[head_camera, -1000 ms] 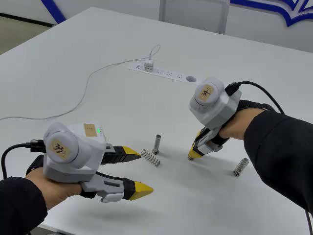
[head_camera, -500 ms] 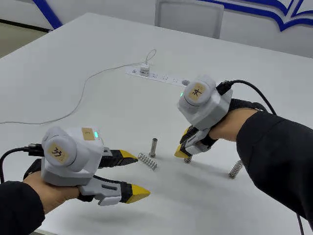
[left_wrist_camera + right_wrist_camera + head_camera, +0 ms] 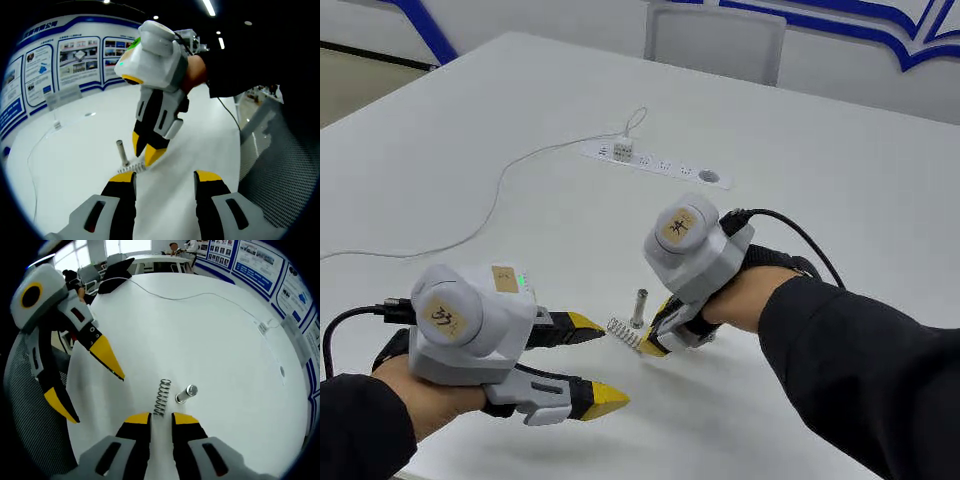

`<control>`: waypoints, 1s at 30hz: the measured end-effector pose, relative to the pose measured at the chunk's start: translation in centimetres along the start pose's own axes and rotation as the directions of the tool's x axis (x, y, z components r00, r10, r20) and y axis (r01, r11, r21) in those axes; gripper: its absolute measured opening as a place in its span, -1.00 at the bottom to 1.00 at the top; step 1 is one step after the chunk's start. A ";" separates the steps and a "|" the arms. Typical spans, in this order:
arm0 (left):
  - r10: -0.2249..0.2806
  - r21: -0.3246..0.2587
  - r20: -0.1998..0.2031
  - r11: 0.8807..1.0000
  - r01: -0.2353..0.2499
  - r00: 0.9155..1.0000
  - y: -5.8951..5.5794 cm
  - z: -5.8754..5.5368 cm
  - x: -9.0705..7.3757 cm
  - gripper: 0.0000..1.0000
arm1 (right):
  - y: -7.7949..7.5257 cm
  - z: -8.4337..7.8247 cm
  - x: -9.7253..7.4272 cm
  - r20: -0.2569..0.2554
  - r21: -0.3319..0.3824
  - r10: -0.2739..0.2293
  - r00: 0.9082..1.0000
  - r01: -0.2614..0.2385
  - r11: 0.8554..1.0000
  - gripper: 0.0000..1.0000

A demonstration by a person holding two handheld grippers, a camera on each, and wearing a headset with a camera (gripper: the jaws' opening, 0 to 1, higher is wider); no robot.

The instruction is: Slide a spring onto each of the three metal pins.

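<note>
Near the middle of the white table [image 3: 440, 130], my right gripper [image 3: 161, 419] is low over the small coiled steel spring [image 3: 161, 397]. The spring lies on its side just beside the short upright metal pin [image 3: 184, 395], with its near end right at my jaw tips. Those jaws are parted by a narrow gap and not yet closed on the coil, so I judge the step in hand to be picking up this spring. Next I need to pinch it across the coils without crushing it or flicking it away, then lift, turn it upright and line its bore over the pin's top. My left gripper [image 3: 595, 360] hovers low beside the work, jaws spread wide and holding nothing. Spring and pin rest straight on the table — not in any tray or holder.
</note>
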State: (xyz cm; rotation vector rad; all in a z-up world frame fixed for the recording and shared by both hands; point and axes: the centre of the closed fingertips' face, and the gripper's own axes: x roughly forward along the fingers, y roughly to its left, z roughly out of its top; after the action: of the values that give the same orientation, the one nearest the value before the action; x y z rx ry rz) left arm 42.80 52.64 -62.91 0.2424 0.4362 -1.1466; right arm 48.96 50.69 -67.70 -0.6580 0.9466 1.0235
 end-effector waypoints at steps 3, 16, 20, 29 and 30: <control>-0.001 0.001 -0.003 1.000 0.001 1.000 0.0 -0.1 0.1 -0.06 | 0.0 0.0 0.5 0.003 0.020 -0.004 1.000 0.004 1.000 -0.66; 0.001 -0.002 -0.005 1.000 -0.001 1.000 0.0 -0.1 0.1 -0.07 | 0.1 0.1 1.6 -0.003 0.065 0.004 1.000 -0.004 0.998 -0.75; 0.003 -0.001 -0.006 1.000 -0.003 1.000 0.1 -0.1 0.1 -0.08 | 0.6 -0.3 1.3 -0.016 0.051 0.007 1.000 -0.006 0.999 -0.76; -0.002 0.015 -0.021 1.000 0.002 1.000 -0.1 -0.3 0.2 -0.11 | 2.3 -0.6 -0.8 -0.031 -0.037 0.030 0.999 -0.032 0.999 -0.77; -0.003 0.017 -0.022 1.000 0.004 1.000 -0.1 -0.3 0.2 -0.11 | 2.6 -0.8 -1.2 -0.034 -0.048 0.038 0.999 -0.040 0.998 -0.77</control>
State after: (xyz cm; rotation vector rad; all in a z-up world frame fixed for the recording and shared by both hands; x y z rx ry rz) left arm 42.72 52.51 -63.28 0.2698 0.4468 -1.1525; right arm 46.07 50.60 -67.12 -0.7014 0.9692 1.0759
